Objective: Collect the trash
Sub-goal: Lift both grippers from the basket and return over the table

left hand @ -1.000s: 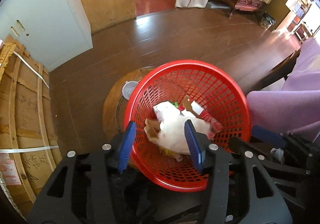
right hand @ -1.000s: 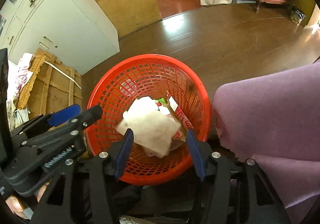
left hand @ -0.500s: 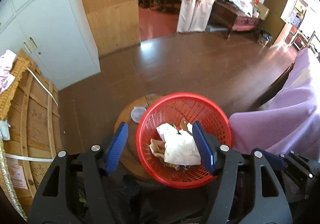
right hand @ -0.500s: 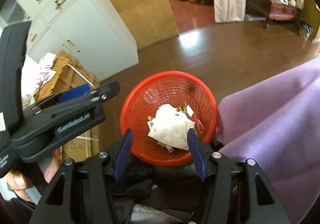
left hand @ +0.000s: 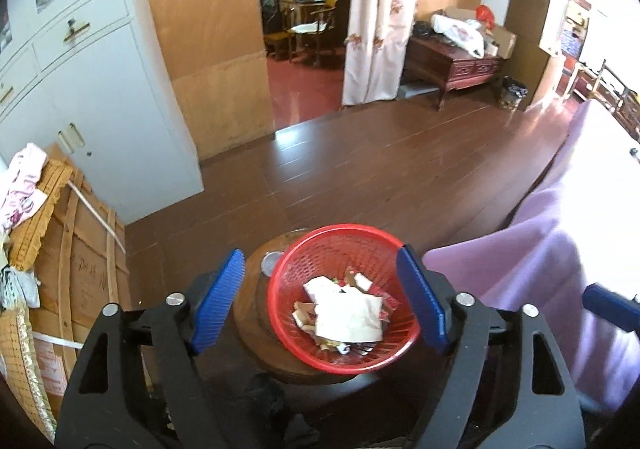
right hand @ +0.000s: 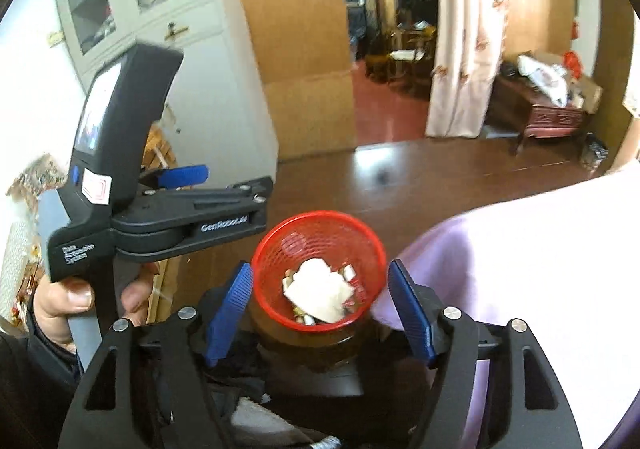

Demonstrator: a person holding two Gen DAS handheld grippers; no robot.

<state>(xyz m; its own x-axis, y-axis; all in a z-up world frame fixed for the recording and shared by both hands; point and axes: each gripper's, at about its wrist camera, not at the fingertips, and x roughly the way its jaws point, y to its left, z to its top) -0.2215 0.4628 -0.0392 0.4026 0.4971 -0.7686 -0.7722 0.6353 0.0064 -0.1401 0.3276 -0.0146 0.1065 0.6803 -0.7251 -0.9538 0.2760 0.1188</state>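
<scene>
Crumpled white paper and torn wrapper scraps [left hand: 347, 315], heaped in the bottom of a round red plastic mesh basket [left hand: 320, 345], itself perched on a low round dark-wood stool [left hand: 250, 323]. Dropped there, by the look of it, as gathered trash, with nothing left between either pair of tongs. Above the basket, blue-padded left gripper [left hand: 320, 305] spreading wider, pads clear of the basket rim on both sides. Likewise above the basket, blue-padded right gripper [right hand: 320, 307], jaws opening, empty. Left of the basket in the right wrist view, a hand [right hand: 66, 301] clasping the other gripper's handle. Right of the basket, draped lilac cloth [left hand: 540, 269]; beyond the basket, dark wooden floorboards [left hand: 380, 169].
</scene>
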